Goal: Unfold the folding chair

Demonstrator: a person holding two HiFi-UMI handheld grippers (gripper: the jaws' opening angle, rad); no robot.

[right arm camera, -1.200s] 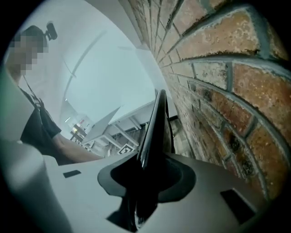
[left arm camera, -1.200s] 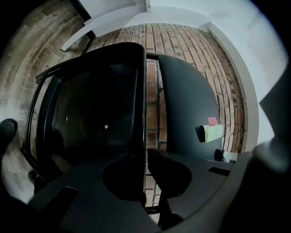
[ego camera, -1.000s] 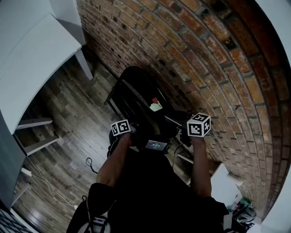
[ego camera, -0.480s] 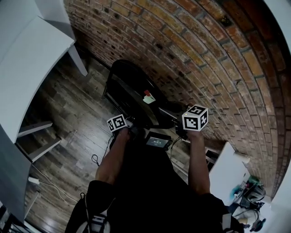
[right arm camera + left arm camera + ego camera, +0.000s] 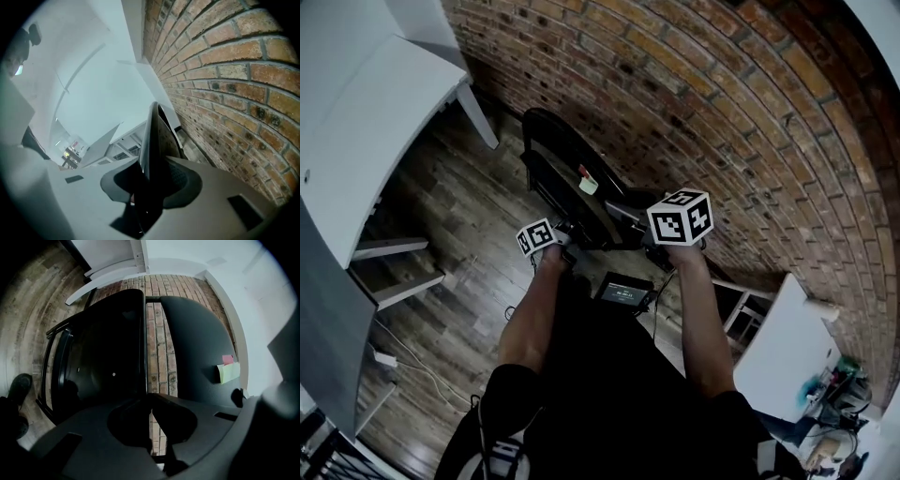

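The black folding chair stands by the brick wall, with pink and yellow sticky notes on its backrest. My left gripper is at the chair's near left side. In the left gripper view the jaws are shut on the thin edge of the seat, and the backrest stands to the right with bricks showing between the two. My right gripper is at the chair's near right. Its jaws have just been opening, and the edge-on black panel still fills the gap between them.
A brick wall runs behind the chair. A white table and white shelves stand at the left, a white cabinet at the lower right. A cable lies on the wooden floor.
Both grippers have moved up the head view together with the chair. The right gripper's marker cube now looks larger. The white cabinet at the lower right shows more.
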